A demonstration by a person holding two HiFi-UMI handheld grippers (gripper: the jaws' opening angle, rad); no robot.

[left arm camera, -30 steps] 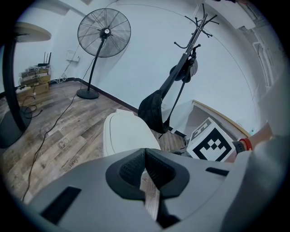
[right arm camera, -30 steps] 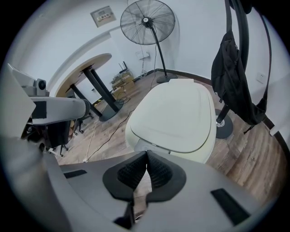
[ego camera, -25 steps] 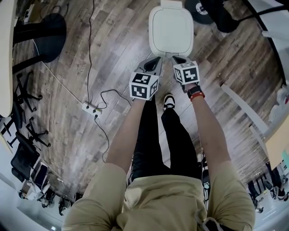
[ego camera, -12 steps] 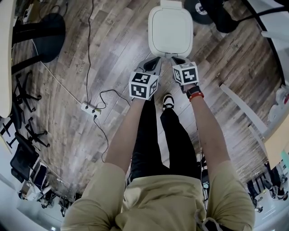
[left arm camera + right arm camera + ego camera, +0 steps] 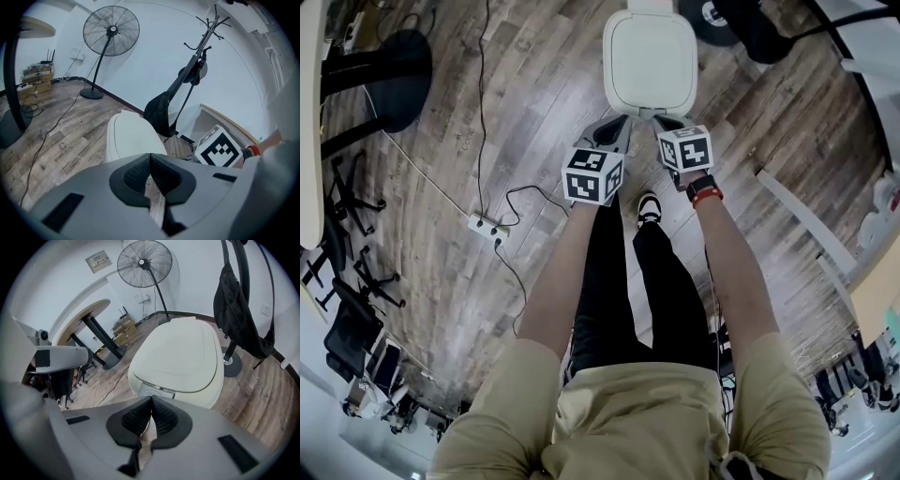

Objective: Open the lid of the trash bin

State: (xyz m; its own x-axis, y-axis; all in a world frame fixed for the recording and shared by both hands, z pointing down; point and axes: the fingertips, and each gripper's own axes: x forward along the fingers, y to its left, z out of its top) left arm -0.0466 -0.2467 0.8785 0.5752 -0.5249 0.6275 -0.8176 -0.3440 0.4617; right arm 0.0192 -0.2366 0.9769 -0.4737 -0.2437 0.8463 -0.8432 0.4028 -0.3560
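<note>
We hold our left gripper and right gripper both clenched on nothing, just below the one white trash bin at upper centre, its lid down. Around it we see wood-plank floor, one standing fan and one coat rack.

Floor: wood planks.
Trash bin: stands on floor.
Power strip: left of trash bin.
Coat-stand base: beside trash bin.

The right claw (jaws pressed together, empty) points at the trash bin, its lid down.
</note>
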